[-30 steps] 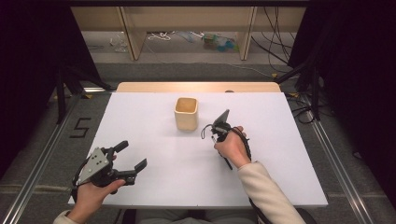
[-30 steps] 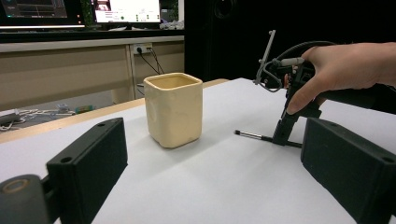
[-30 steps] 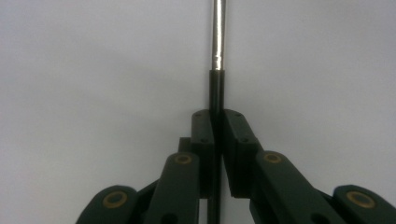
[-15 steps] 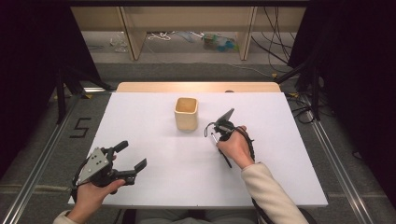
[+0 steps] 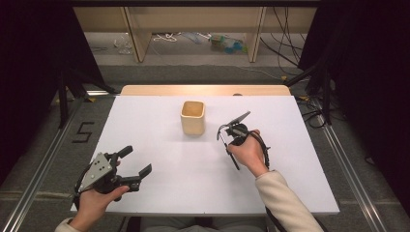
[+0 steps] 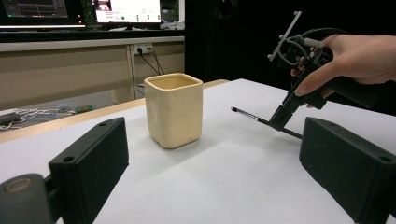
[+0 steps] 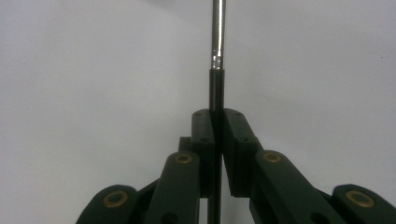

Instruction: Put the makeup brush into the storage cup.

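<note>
A cream square cup [image 5: 193, 117] stands upright in the middle of the white table [image 5: 159, 111]; it also rises ahead in the left gripper view [image 6: 173, 109]. To its right, my right gripper [image 5: 228, 146] points down at the table and is shut on a thin black pen [image 5: 235, 163]. The right gripper view shows that gripper [image 7: 217, 116] pinching the pen's dark shaft, with its silver part [image 7: 218, 32] running on over the white surface. From the left gripper view, the pen [image 6: 245, 113] lies low and tilted. My left gripper [image 5: 136, 160] rests open at the front left, holding nothing.
A wooden strip [image 5: 203, 90] edges the table's far side. Beyond it stand wooden furniture legs and cables on the floor. Metal rails run along both sides of the table. Monitors [image 6: 126, 9] glow behind a bench in the left gripper view.
My right gripper has drifted a little to the right and nearer the person, away from the cup, with the pen still in it. The left gripper has stayed still.
</note>
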Motion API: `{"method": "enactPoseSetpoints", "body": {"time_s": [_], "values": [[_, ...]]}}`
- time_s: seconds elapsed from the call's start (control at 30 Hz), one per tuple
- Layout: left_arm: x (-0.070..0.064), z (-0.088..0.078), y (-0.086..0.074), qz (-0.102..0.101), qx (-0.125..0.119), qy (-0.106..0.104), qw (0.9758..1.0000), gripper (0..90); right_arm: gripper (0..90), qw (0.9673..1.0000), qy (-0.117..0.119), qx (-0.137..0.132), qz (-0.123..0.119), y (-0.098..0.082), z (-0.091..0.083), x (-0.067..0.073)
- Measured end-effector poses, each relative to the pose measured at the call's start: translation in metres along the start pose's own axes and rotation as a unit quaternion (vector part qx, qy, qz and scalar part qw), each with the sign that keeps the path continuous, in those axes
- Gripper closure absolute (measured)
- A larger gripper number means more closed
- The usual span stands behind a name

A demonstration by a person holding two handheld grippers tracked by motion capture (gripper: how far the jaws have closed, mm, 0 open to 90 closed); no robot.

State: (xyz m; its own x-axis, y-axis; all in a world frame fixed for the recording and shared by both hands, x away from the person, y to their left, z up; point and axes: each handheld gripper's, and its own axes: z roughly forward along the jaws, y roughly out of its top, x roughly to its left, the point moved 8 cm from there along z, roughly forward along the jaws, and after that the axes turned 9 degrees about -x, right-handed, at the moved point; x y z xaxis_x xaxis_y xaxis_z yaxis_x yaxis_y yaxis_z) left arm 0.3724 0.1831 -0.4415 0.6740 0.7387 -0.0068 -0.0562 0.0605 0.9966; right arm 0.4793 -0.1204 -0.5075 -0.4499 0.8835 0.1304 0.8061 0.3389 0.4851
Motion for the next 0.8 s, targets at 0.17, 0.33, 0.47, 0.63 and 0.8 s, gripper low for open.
{"method": "enactPoseSetpoints", "body": {"time_s": [0.17,0.33,0.47,0.63,0.8], "values": [[0.000,0.000,0.000,-0.002,0.000,0.000,1.0000,7.8,84.2,0.9995,0.019,-0.022,0.009,0.002,-0.003,0.002],[0.001,0.000,0.000,-0.001,-0.001,0.001,1.0000,7.8,84.2,0.9988,0.026,-0.042,0.003,0.002,-0.005,0.001],[0.000,0.000,0.000,-0.001,0.000,0.001,1.0000,7.8,84.2,0.9977,0.032,-0.059,-0.004,0.002,-0.008,-0.001],[0.001,0.000,0.000,0.000,0.000,0.001,1.0000,7.7,84.2,0.9942,0.050,-0.095,-0.007,0.002,-0.014,0.000],[0.000,0.000,0.000,-0.001,-0.001,0.001,1.0000,7.8,84.2,0.9899,0.061,-0.126,-0.021,0.002,-0.021,-0.002]]}}
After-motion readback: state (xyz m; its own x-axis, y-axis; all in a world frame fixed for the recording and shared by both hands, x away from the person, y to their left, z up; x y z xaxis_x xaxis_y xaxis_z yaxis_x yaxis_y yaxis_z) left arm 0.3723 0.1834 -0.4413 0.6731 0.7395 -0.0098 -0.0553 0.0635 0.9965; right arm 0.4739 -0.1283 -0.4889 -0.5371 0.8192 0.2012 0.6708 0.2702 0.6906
